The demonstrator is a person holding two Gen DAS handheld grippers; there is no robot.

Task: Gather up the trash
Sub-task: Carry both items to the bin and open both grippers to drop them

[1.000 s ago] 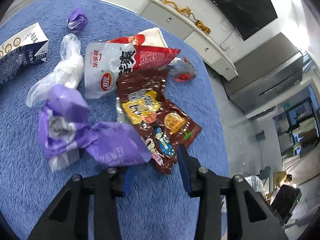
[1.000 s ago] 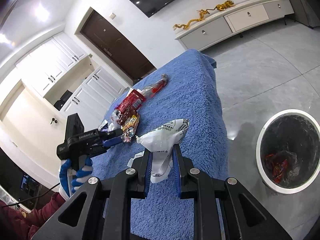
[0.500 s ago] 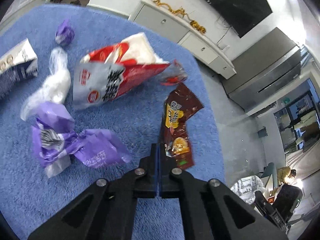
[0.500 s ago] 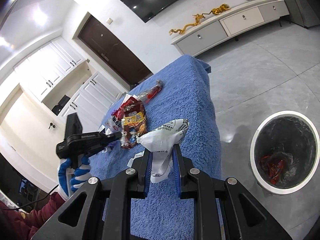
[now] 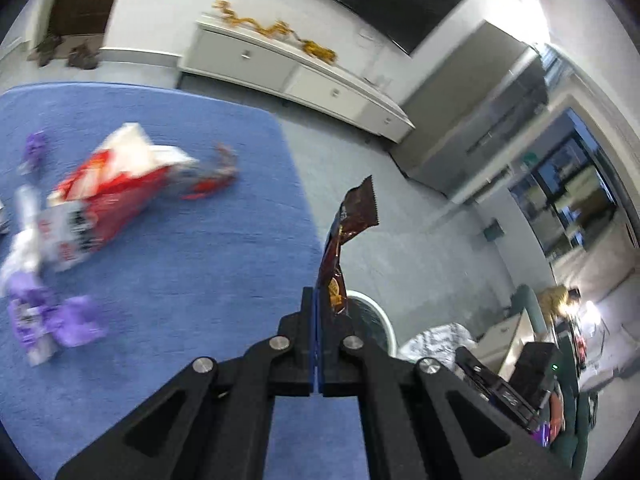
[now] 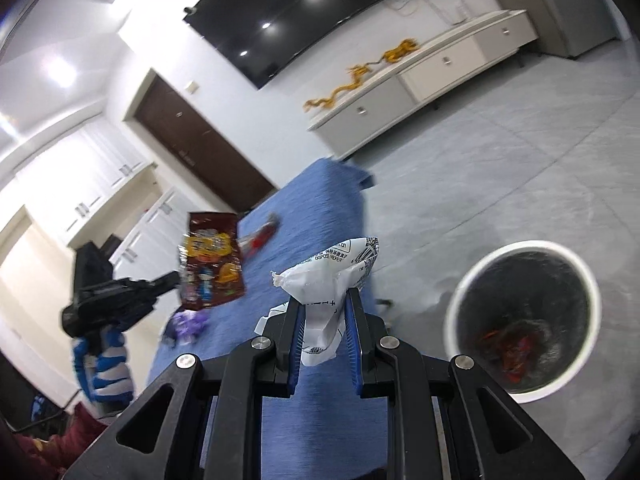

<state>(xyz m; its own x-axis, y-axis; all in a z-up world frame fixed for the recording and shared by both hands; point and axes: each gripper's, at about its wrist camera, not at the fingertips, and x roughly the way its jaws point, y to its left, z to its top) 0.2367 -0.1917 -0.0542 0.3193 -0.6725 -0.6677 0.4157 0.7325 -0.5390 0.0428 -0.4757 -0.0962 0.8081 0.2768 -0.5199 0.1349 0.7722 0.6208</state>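
Note:
My left gripper (image 5: 319,300) is shut on a brown snack wrapper (image 5: 352,220) and holds it in the air past the table's right edge. The wrapper (image 6: 212,264) and the left gripper (image 6: 172,280) also show in the right wrist view. My right gripper (image 6: 323,304) is shut on a crumpled white wrapper (image 6: 332,276) above the blue-covered table (image 6: 316,200). A white-rimmed trash bin (image 6: 520,320) with red trash inside stands on the floor to the right. Its rim (image 5: 376,316) peeks out behind the left gripper.
On the blue table (image 5: 180,272) lie a red and white snack bag (image 5: 100,196), a red wrapper (image 5: 212,180), purple wrappers (image 5: 52,320) and a clear plastic piece (image 5: 20,240). A white TV cabinet (image 5: 296,76) stands along the far wall.
My left gripper closed on the brown wrapper, lifted it off the table and swung right toward the floor side. My right gripper keeps the white wrapper and has moved nearer the bin.

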